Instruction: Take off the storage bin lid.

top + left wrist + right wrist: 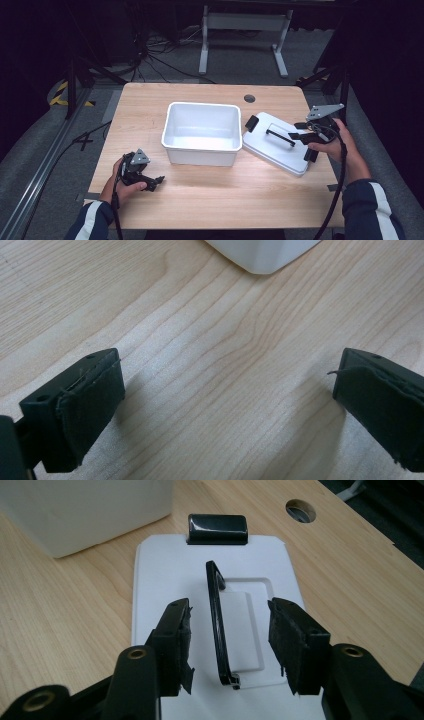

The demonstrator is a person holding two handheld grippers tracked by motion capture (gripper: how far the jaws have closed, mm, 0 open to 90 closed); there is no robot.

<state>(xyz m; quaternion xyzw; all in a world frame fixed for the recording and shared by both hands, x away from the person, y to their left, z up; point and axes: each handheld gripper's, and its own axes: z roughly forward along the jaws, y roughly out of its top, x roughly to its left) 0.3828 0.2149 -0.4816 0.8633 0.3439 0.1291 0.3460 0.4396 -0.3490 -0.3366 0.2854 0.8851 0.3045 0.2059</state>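
The white lid point(278, 143) is lying flat on the tabletop point(210, 200) near its right edge, just beside the right wall of the open white bin point(201, 132), which is standing near the middle of the tabletop. The lid is off the bin, and the bin interior is appearing empty in the high view.

The right gripper point(300, 136) is hovering over the right part of the lid, pointing toward the bin. In the right gripper view, its jaws are standing about half open on either side of the lid's black handle point(218, 625); the handle is sitting between the pads, but neither pad is pressing on it. The gripper is therefore holding nothing. A black latch point(217, 529) is showing at the lid's far end.

The left gripper point(159, 180) is resting low over the tabletop near the front-left corner, apart from the bin. Its jaws are standing wide open with bare wood between them, and a corner of the bin point(262, 255) is showing beyond them.

Judged status: the lid is resting separated from the bin and the handle is not gripped. Whether the lid is being left there or taken up cannot be determined. If the bin is to be closed, gripping the handle, lifting, seating and latching are all remaining.
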